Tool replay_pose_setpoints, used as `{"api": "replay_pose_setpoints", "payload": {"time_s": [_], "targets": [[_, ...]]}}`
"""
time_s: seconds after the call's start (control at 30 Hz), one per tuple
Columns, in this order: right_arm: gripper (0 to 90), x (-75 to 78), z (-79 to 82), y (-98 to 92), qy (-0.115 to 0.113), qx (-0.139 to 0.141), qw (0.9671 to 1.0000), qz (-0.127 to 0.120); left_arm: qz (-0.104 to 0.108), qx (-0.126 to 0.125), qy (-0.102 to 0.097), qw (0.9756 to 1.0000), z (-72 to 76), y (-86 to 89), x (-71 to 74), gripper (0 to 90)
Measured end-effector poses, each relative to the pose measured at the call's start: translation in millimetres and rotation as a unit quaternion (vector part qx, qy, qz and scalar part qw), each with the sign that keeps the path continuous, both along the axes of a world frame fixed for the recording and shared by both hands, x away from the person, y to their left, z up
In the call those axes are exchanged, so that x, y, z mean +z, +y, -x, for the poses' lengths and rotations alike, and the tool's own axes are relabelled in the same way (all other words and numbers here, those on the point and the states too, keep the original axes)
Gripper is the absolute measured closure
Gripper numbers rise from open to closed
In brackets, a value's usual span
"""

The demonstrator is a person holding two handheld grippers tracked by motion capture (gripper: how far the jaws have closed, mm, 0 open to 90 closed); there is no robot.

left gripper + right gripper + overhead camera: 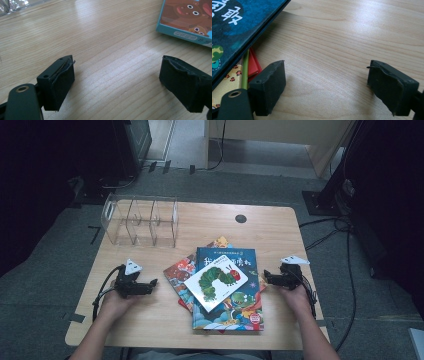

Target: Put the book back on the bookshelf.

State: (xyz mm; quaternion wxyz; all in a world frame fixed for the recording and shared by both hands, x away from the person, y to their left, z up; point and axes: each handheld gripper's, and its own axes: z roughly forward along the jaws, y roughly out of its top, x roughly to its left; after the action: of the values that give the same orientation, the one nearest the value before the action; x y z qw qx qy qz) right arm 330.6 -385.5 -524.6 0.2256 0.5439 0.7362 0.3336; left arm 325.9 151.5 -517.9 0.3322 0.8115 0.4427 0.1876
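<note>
Currently both grippers rest spread and empty: left gripper (151,284) and right gripper (266,279) flank the book pile (227,290); right sits nearer, by the right edge.

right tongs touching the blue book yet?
Apart. In the right gripper view, bare table separates the open right tongs from the edge of the blue book. The high view agrees: the tongs sit off the book's right edge.

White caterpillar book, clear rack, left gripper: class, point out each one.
White caterpillar book (216,284), high view, on its cover.
Clear rack (140,220), high view, on a divider.
Left gripper (152,283), high view, between its fingertips.
</note>
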Motion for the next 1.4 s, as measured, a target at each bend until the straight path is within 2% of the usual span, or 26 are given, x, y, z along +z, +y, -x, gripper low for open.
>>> {"api": "replay_pose_setpoints", "payload": {"time_s": [0.47,0.63,0.73,0.87,0.9,1.03,1.07,1.1,1.13,1.17,1.2,1.27,1.3,1.33,1.4], "targets": [[14.5,0.0,0.0,0.0,0.000,0.000,1.0000,0.000,0.001,0.003,0.000,1.0000,0.0,0.1,0.0,13.8],[14.5,0.0,-0.2,0.3,0.000,-0.002,1.0000,0.000,0.001,0.015,0.000,0.9999,0.1,-2.2,0.1,14.1],[14.6,0.0,-0.2,0.9,0.000,-0.005,1.0000,0.000,-0.003,0.023,0.008,0.9997,-0.4,-3.6,1.6,13.8],[15.2,0.2,0.2,1.4,0.001,-0.008,1.0000,-0.001,-0.009,0.020,0.018,0.9996,-2.1,-3.8,3.8,14.0],[18.3,1.2,0.6,1.3,0.003,-0.010,0.9999,-0.001,-0.004,0.011,0.029,0.9995,-3.0,-1.8,5.8,14.0],[24.0,3.4,1.3,-0.9,0.007,-0.010,0.9999,-0.004,0.003,0.005,0.044,0.9990,-7.0,1.4,9.2,16.8],[24.5,5.7,0.5,-3.1,0.018,-0.011,0.9997,-0.008,0.006,-0.002,0.045,0.9990,-8.6,3.5,11.5,26.0],[24.5,5.7,0.5,-3.1,0.018,-0.011,0.9997,-0.008,0.006,-0.002,0.045,0.9990,-8.6,3.5,11.5,29.0],[26.6,8.6,0.6,-4.8,0.025,-0.011,0.9996,-0.012,-0.013,-0.006,0.029,0.9995,-8.2,2.7,13.4,29.8],[27.7,9.5,1.1,-5.1,0.025,-0.008,0.9996,-0.011,-0.022,-0.009,0.020,0.9995,-7.4,1.6,14.5,29.8],[29.5,11.0,1.8,-4.8,0.023,-0.007,0.9997,-0.007,-0.025,-0.016,0.019,0.9994,-7.6,1.2,16.2,31.2],[32.7,15.0,3.6,-3.8,0.017,-0.001,0.9998,-0.008,-0.009,-0.035,0.042,0.9985,-10.3,0.8,20.2,33.5],[32.7,15.0,3.6,-3.8,0.017,-0.001,0.9998,-0.008,-0.009,-0.035,0.042,0.9985,-10.3,0.8,20.2,33.9],[35.6,20.7,5.9,-2.0,0.014,0.005,0.9998,-0.016,0.003,-0.045,0.055,0.9975,-11.5,0.0,22.2,34.8],[38.2,24.9,7.6,0.5,0.011,0.012,0.9997,-0.019,0.006,-0.058,0.057,0.9967,-10.3,-2.4,26.9,37.0]]}}
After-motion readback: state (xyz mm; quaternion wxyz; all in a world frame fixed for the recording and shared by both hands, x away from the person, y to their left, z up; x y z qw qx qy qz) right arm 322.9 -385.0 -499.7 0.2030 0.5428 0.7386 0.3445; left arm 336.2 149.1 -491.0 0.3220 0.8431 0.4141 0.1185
